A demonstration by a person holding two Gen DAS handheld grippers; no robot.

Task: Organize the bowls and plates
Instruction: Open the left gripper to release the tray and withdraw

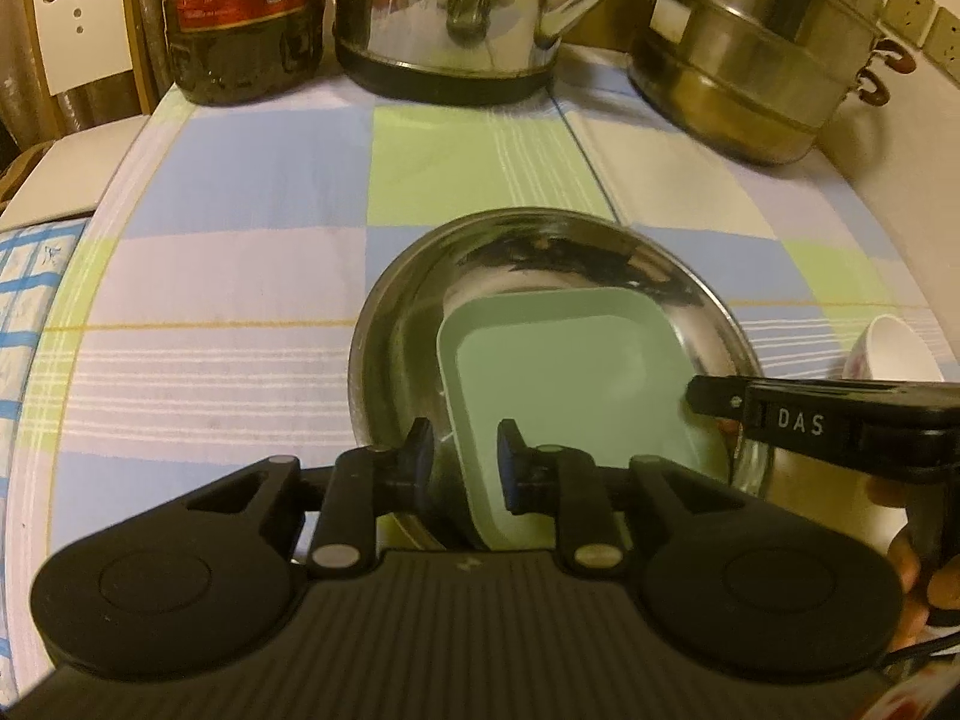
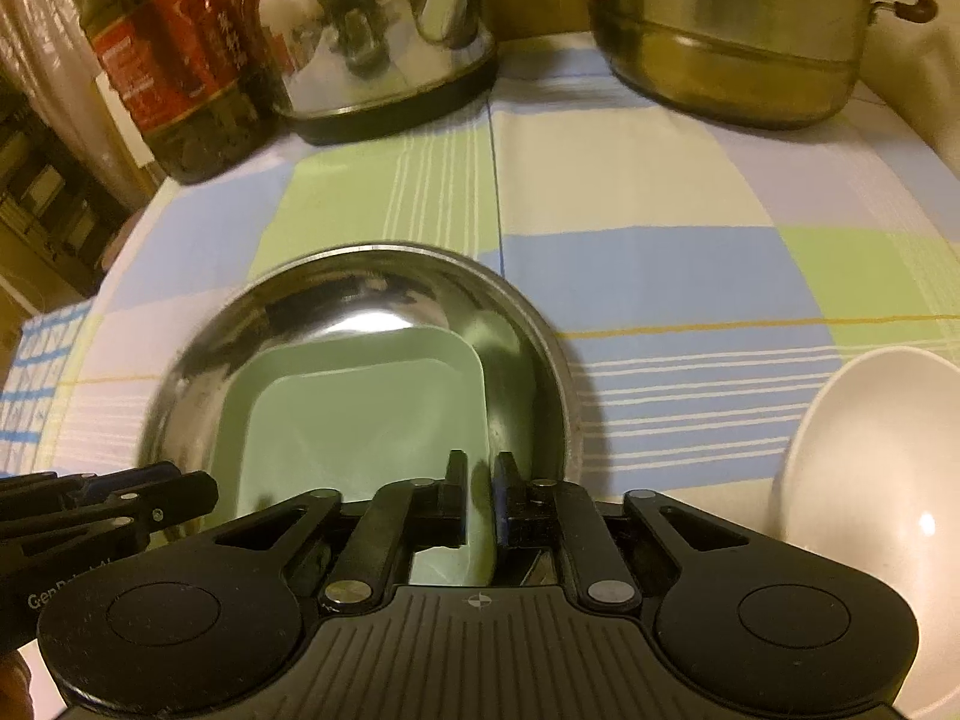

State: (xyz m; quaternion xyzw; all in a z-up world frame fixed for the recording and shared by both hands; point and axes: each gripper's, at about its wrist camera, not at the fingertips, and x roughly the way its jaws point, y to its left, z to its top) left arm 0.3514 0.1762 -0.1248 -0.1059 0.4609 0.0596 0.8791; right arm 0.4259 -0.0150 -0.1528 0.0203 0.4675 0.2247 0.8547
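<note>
1. While both grippers point down at it, the green square plate (image 1: 558, 372) lies inside the steel bowl (image 1: 396, 324), lower centre of both views.
2. Left gripper (image 1: 462, 456): jaws slightly apart, straddling the plate's near-left rim; whether the pads press it, I cannot tell.
3. Right gripper (image 2: 480, 480): jaws slightly apart around the plate's near-right rim, again contact unclear.
4. A white bowl (image 2: 864, 498) sits at the right edge of the right view, apart from the steel bowl.
5. Open checked tablecloth (image 1: 252, 192) fills mid-frame; bottle (image 1: 246, 18), kettle (image 1: 444, 18) and steamer pot (image 1: 756, 60) line the top edge.
</note>
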